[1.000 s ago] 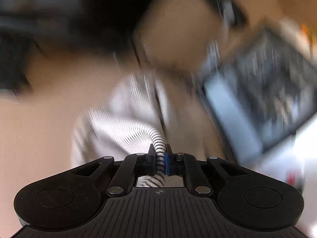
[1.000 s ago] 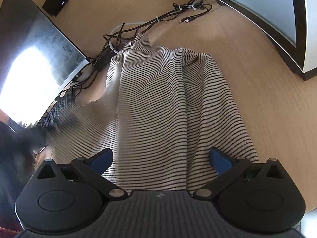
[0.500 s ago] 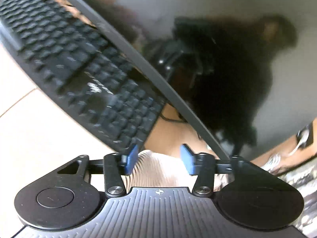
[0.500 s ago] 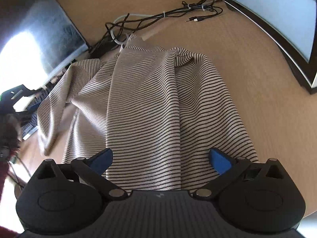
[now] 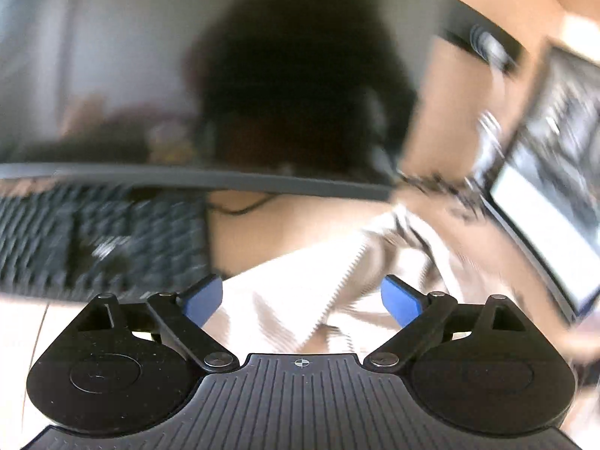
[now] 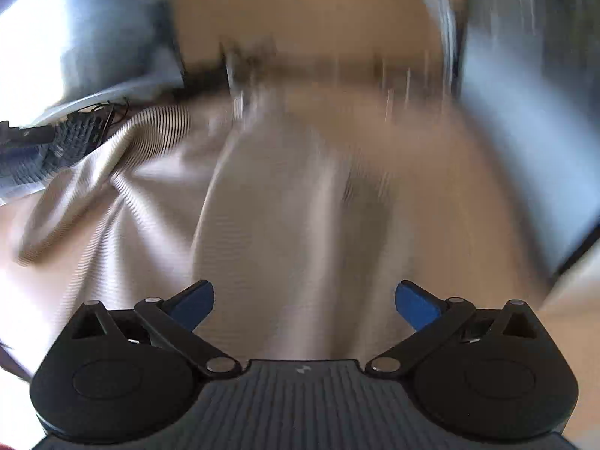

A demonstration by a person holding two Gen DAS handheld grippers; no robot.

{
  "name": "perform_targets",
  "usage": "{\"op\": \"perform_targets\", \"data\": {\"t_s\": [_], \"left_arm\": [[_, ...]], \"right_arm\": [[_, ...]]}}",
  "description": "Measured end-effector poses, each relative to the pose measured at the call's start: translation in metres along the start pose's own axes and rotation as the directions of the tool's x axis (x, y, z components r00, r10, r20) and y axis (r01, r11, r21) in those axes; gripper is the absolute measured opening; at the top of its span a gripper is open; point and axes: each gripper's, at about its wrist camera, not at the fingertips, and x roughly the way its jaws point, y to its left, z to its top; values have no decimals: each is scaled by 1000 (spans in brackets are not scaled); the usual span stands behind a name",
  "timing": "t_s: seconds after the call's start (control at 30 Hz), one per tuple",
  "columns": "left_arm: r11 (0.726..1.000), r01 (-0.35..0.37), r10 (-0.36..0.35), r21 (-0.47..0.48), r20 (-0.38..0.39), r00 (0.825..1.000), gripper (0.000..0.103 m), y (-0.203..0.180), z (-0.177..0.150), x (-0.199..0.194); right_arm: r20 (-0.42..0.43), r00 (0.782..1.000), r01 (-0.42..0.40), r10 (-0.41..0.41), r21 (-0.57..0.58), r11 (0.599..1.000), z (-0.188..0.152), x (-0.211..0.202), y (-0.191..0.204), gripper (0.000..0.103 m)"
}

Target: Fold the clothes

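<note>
A beige shirt with thin black stripes lies spread on the wooden desk; both views are motion-blurred. My right gripper is open and empty, just above the shirt's near edge. My left gripper is open and empty over a corner of the same shirt, which lies rumpled toward the right of the left wrist view.
A black keyboard lies left of the shirt, under a dark monitor. A second screen stands at the right. A tangle of cables lies behind the shirt. Monitors flank the desk in the right wrist view.
My left gripper let go of the striped shirt and opened wide, then swung right over the cloth. My right gripper stayed open and is now moving fast over the shirt.
</note>
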Motion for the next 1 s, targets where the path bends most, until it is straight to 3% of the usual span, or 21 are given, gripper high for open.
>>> {"op": "perform_targets", "data": {"t_s": [0.17,0.3,0.47,0.57,0.6,0.63,0.7,0.8,0.97,1.0], "left_arm": [[984,-9,14,180,-24,1000,95,-43,-2,22],[960,-3,15,278,-41,999,92,-65,0,40],[930,-31,56,366,-57,997,82,-80,1,72],[910,-43,79,413,-71,994,51,-83,0,93],[897,-62,101,438,-66,993,22,-84,-1,98],[881,-109,145,461,-44,988,8,-83,-1,103],[884,-210,234,418,-7,972,8,-68,8,113],[914,-256,281,314,-35,959,10,-39,18,122],[951,-218,236,221,-55,970,24,-27,18,105],[963,-199,213,183,-60,975,36,-25,17,96]], "right_arm": [[156,983,126,-97,-184,975,26,17,4,103],[98,995,-28,35,-64,998,39,34,-1,103],[-26,981,-190,190,6,982,32,63,13,103],[-83,966,-243,244,27,970,17,71,19,103],[-103,959,-262,265,44,964,14,73,19,103],[-123,950,-280,286,62,958,10,75,18,103],[-152,940,-298,307,79,951,0,75,20,103],[-157,948,-278,277,16,960,-12,72,31,103],[-184,959,-212,214,29,977,-7,74,43,103],[-192,957,-212,215,38,977,-5,75,43,103]]}}
